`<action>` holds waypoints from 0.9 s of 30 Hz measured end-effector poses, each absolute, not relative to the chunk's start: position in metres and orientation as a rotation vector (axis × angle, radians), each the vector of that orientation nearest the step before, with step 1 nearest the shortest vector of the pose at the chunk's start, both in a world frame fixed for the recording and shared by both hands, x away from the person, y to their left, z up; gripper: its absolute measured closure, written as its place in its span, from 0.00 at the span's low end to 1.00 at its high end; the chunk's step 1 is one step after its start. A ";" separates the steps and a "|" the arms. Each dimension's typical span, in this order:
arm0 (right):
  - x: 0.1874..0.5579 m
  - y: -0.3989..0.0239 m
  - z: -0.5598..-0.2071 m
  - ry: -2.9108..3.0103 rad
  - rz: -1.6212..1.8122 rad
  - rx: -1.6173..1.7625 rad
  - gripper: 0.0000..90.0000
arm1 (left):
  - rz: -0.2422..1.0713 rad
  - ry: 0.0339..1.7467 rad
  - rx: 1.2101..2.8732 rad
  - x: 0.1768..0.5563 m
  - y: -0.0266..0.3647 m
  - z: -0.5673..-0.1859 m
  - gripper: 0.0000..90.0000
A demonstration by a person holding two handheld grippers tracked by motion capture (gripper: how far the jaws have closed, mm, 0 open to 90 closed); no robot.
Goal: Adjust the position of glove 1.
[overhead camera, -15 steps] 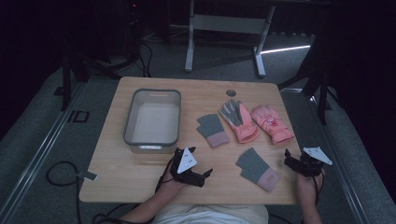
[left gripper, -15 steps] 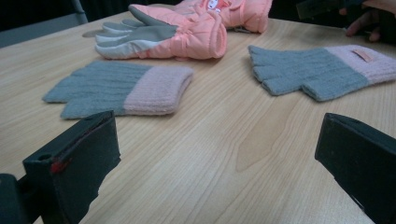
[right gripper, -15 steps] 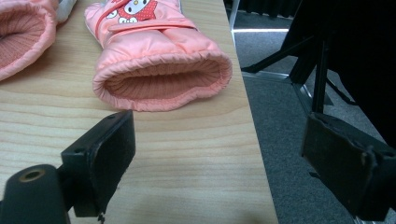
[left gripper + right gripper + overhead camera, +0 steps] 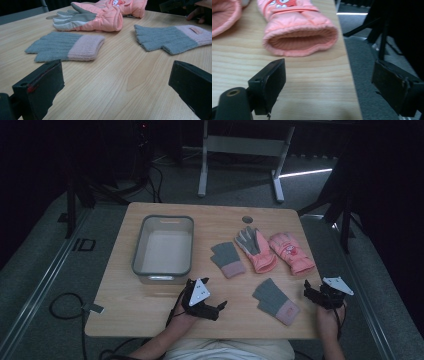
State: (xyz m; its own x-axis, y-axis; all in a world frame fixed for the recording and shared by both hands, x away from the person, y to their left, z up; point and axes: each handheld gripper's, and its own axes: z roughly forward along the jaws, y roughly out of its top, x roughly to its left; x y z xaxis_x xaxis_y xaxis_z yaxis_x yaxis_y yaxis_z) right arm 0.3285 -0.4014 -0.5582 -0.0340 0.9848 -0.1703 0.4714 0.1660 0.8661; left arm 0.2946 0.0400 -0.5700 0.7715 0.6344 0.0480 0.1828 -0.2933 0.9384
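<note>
My left tongs (image 4: 216, 306): jaws wide, empty, lower centre of high view.
My right tongs (image 4: 311, 294): jaws wide, empty, lower right.
Progress: I judge nothing started; all gloves lie on the table (image 4: 150, 315), bin (image 4: 163, 273) empty.
Grey gloves (image 4: 276, 301): between my tongs; second (image 4: 228, 259) above.
Pink gloves (image 4: 291, 252): upper right, ahead of right tongs.

Dark room; grey carpet floor (image 4: 45, 285); wooden table (image 4: 150, 305); grey metal frame (image 4: 240, 150) behind; light strip (image 4: 305, 172).
</note>
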 end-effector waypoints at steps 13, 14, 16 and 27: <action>0.326 -0.402 -0.534 1.704 0.765 1.535 0.13 | 0.494 0.616 1.849 0.295 0.040 -0.570 0.00; 0.326 -0.403 -0.531 1.699 0.761 1.533 0.13 | 0.495 0.615 1.850 0.295 0.040 -0.570 0.00; 0.325 -0.404 -0.523 1.691 0.764 1.532 0.13 | 0.497 0.614 1.852 0.295 0.040 -0.570 0.00; 0.332 -0.398 -0.487 1.690 0.774 1.491 0.13 | 0.499 0.614 1.852 0.294 0.040 -0.570 0.00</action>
